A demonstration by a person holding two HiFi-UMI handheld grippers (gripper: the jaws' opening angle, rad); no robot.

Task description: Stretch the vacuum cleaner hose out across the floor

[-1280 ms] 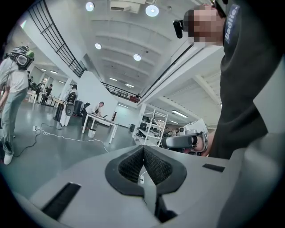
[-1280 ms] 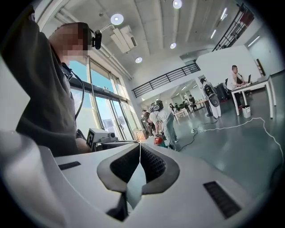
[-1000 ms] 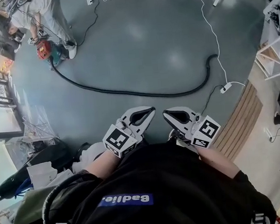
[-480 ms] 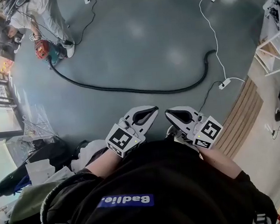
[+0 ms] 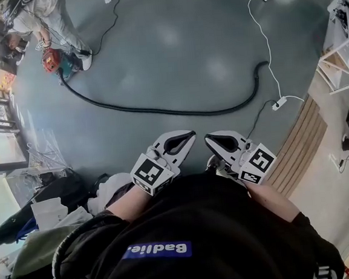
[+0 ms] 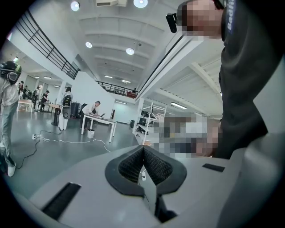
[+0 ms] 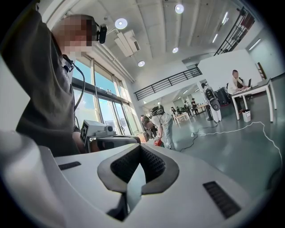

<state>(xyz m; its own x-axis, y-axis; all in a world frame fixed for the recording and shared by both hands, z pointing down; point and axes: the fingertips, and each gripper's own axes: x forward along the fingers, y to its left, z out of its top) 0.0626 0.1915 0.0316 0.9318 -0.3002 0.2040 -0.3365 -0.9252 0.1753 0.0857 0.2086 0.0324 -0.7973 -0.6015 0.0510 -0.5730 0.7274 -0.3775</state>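
The hose is seen in the head view lying on the grey floor, well ahead of the person. It runs from the vacuum cleaner at upper left in a long shallow curve to the right. There it is hooked back upward to a free end beside a white cable. Another person is bent over the vacuum cleaner. The left gripper and right gripper are held side by side near the chest, well apart from the hose.

In the left gripper view the fingers are pressed together pad to pad, with nothing between them. No hose is shown, only floor, the cable and a distant worktop.

In the right gripper view the fingers are likewise closed on nothing. The stooping person is seen across the floor.

The hose is judged to be light, flexible and somewhat springy, so its hook may be kept unless it is pulled taut. It is probably best gripped across its width just behind the free end and drawn away from the vacuum cleaner, which serves as the anchor. The fingers must be spread first, and the nearby cable could be snagged.
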